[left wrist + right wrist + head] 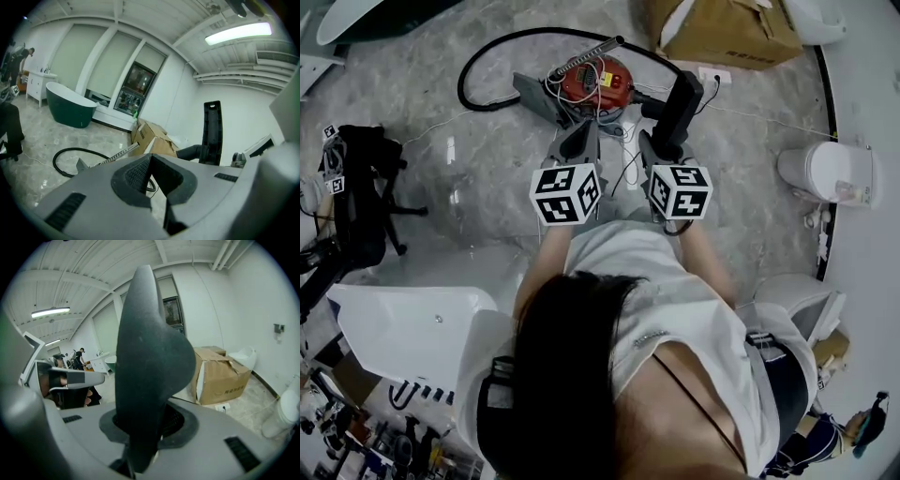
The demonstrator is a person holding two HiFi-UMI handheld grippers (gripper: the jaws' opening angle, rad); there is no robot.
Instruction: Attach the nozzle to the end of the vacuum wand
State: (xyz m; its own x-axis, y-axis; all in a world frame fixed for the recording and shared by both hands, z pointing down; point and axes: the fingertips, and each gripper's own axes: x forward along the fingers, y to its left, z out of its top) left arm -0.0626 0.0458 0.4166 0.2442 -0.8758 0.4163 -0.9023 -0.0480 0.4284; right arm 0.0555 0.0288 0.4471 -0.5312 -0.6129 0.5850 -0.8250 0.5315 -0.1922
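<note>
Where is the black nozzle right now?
In the head view, the black nozzle stands upper right of centre, clamped in the right gripper, just right of the red vacuum.

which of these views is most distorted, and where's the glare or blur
Both gripper views are strongly fisheye, with bent walls and black corners. Left gripper view: the ceiling lamp is blown out white. Right gripper view: the dark nozzle sits close, soft and nearly featureless. Head view: sharpest, mild bending at the edges, pale glare streaks on the glossy floor.

Right claw (pixel 660 148) holding black nozzle (pixel 681 101), red vacuum (pixel 596 82) on floor (pixel 478 183)
</note>
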